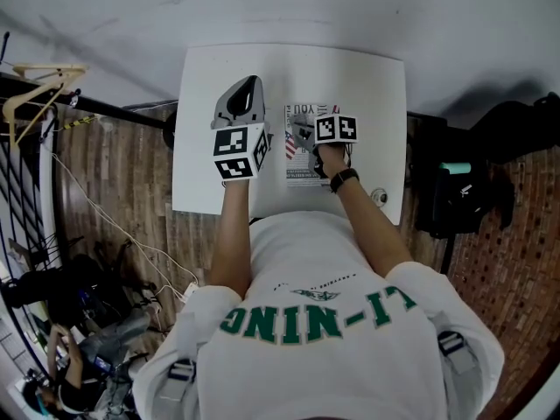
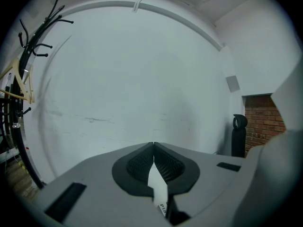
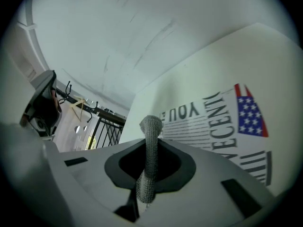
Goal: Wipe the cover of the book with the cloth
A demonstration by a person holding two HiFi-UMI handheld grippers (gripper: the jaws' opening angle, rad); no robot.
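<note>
A white counter (image 1: 376,86) carries a white book (image 3: 227,126) printed with black lettering, fine black lines and a flag of red and white stripes with white stars on blue. The cloth (image 3: 149,174) is grey with a fine knitted mesh. The left gripper (image 2: 154,145) and the right gripper (image 3: 150,129) are both grey with black pads, and each carries a cube of black-and-white square markers. A white paper slip (image 2: 157,183) bears black print. The person's shirt (image 1: 324,261) is white with green lettering. The floor (image 1: 114,173) is brown, patterned in short planks.
</note>
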